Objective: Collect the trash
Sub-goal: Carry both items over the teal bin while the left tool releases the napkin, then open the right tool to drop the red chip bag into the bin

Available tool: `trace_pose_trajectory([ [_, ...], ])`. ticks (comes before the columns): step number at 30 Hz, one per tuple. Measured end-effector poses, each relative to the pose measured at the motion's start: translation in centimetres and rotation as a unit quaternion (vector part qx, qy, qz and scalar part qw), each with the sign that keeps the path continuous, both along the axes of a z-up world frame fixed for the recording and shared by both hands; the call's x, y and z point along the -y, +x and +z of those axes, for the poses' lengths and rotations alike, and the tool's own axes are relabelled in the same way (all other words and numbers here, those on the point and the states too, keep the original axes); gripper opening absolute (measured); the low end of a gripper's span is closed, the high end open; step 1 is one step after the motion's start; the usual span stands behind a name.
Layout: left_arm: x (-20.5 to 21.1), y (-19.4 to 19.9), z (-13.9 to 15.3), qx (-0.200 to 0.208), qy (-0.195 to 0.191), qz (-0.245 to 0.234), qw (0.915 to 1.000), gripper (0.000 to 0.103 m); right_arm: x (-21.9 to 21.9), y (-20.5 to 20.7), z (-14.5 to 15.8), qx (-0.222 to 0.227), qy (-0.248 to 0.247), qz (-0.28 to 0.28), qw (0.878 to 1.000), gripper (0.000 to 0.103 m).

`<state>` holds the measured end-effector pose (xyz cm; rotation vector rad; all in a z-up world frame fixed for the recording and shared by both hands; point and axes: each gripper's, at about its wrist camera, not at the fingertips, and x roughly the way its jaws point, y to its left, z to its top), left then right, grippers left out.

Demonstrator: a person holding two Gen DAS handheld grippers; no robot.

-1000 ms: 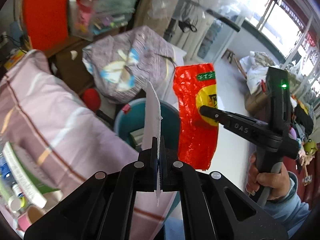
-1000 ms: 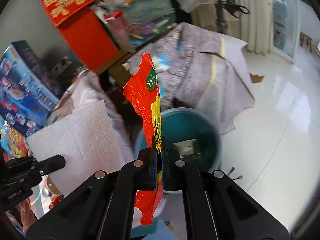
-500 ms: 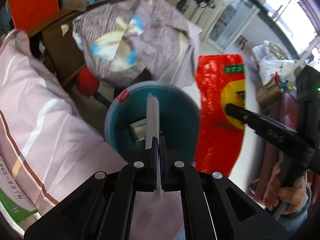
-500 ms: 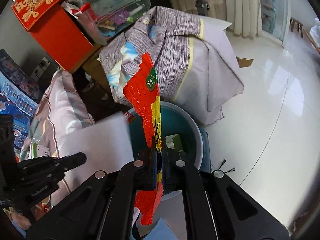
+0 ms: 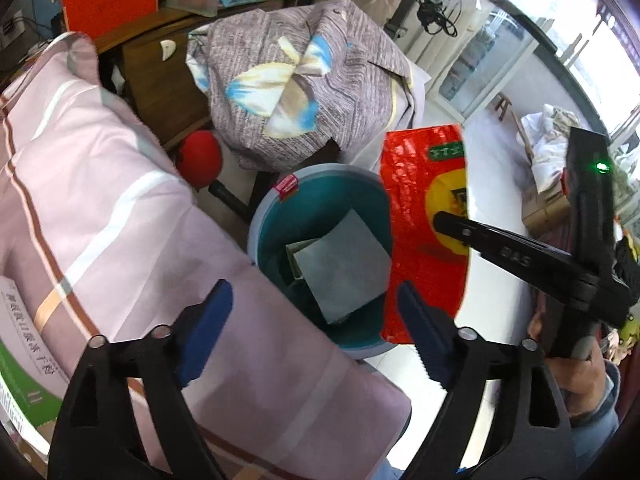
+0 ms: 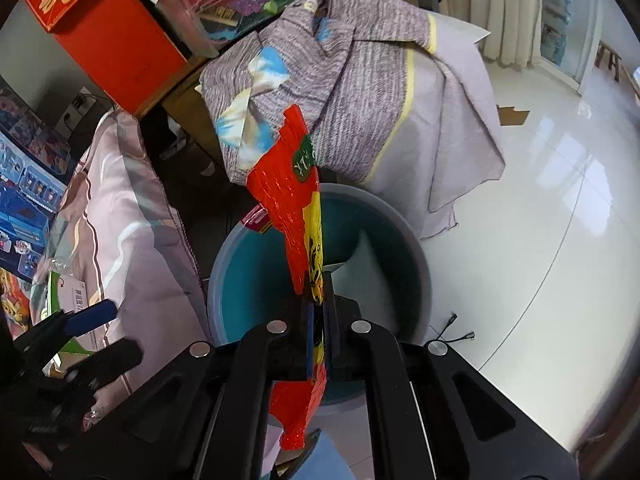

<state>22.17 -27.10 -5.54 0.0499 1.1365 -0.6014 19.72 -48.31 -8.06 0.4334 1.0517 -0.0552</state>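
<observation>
A teal bin [image 5: 280, 220] stands on the floor beside the pink-covered table. My left gripper [image 5: 316, 320] is open and empty above its near rim. A white paper sheet [image 5: 340, 268] lies inside the bin on a small box. My right gripper [image 6: 318, 300] is shut on a red and yellow snack wrapper [image 6: 288, 192] and holds it upright over the bin [image 6: 408, 248]. The wrapper [image 5: 424, 216] also shows in the left wrist view at the bin's right rim. The left gripper's fingers [image 6: 92, 316] show at lower left in the right wrist view.
A pink striped cloth [image 5: 100, 208] covers the table at left, with a green and white box [image 5: 20, 360] on it. A grey patterned cloth [image 5: 296, 80] drapes over furniture behind the bin. A red ball [image 5: 200, 156] lies on the floor. White floor [image 6: 540, 220] spreads right.
My left gripper opened and let go of the white paper sheet, which now lies in the bin. My right gripper moved closer over the bin, still holding the wrapper.
</observation>
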Motion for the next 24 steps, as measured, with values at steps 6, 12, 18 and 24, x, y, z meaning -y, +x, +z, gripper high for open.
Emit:
trace_pose_trajectory([
  [6, -1.5, -0.3, 0.4, -0.004, -0.008, 0.01, 0.9999, 0.089, -1.6, 1.1, -0.6, -0.011, 0.007, 0.014, 1.0, 0.033],
  [12, -2.3, -0.5, 0.6, -0.004, -0.018, 0.016, 0.9997, 0.091, -1.8, 0.7, 0.0, -0.013, -0.012, 0.005, 1.0, 0.074],
  [18, -3.0, -1.1, 0.8, -0.003, -0.021, 0.016, 0.9996, 0.092, -1.7, -0.2, 0.3, -0.028, -0.023, -0.004, 0.999, 0.075],
  [24, -4.4, -2.1, 1.3, 0.001, -0.024, 0.022, 0.9995, 0.092, -2.6, -1.3, 0.9, -0.035, -0.028, -0.005, 0.999, 0.075],
])
